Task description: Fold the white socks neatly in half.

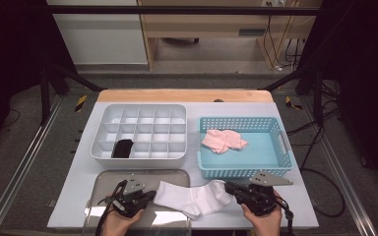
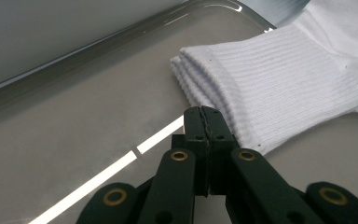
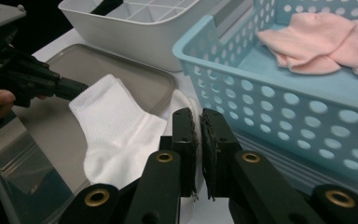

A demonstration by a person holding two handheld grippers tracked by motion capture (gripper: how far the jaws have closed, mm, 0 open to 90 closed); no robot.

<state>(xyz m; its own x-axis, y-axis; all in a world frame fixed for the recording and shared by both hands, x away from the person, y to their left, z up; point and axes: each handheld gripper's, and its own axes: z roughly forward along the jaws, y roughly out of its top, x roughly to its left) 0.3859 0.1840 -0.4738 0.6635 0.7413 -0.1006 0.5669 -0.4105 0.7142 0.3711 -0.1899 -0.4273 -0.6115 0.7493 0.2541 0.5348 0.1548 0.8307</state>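
Socks [image 1: 192, 197] overhanging tray [image 1: 108, 178] edge, grippers seemingly closed

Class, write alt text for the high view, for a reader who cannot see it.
A person's two hand-held grippers, left gripper and right gripper, meet opposite ends of white socks lying partly on a grey tray at the table's near edge. Behind sit a white divided organizer with a black item in one compartment and a blue basket holding pink socks.

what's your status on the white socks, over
Left gripper shut at the white socks' cuff. Right gripper shut at the toe end. Socks lie half on the metal tray. Nothing in the way.
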